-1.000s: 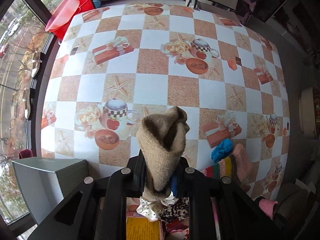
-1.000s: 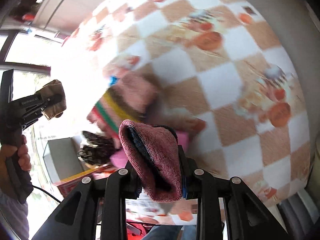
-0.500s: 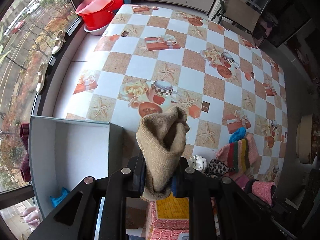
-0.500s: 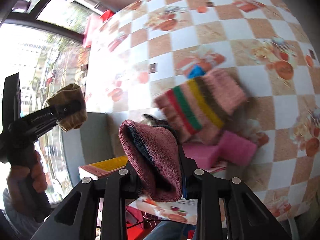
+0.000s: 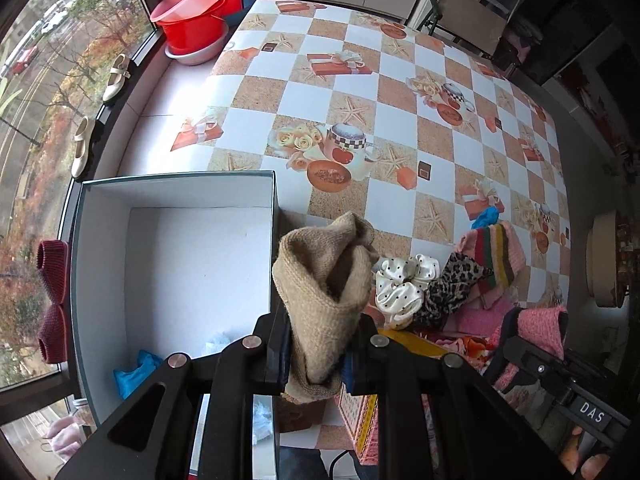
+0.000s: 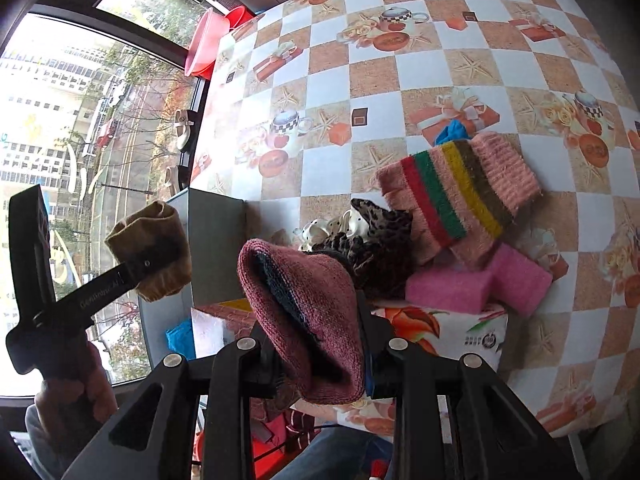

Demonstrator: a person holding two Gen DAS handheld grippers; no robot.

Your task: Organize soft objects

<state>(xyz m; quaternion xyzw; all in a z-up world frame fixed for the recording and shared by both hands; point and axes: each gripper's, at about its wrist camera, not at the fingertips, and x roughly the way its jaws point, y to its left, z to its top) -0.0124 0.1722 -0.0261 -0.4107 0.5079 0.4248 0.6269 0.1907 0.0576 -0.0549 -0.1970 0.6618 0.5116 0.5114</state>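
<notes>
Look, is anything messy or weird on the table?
Yes. The soft things sit in a jumbled heap: a striped sock, a spotted scrunchie and a leopard one piled together. Most still lie outside the box. Nothing looks torn or spilled.

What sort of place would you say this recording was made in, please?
Most likely a home, perhaps an enclosed balcony high up: a table under a printed checkered cloth, stacked plastic basins and shoes on the sill, and big windows overlooking a street.

Stacked red and pink plastic basins [image 5: 196, 20] on the windowsill; cream heeled shoes [image 5: 116, 78] beside the window glass.
</notes>
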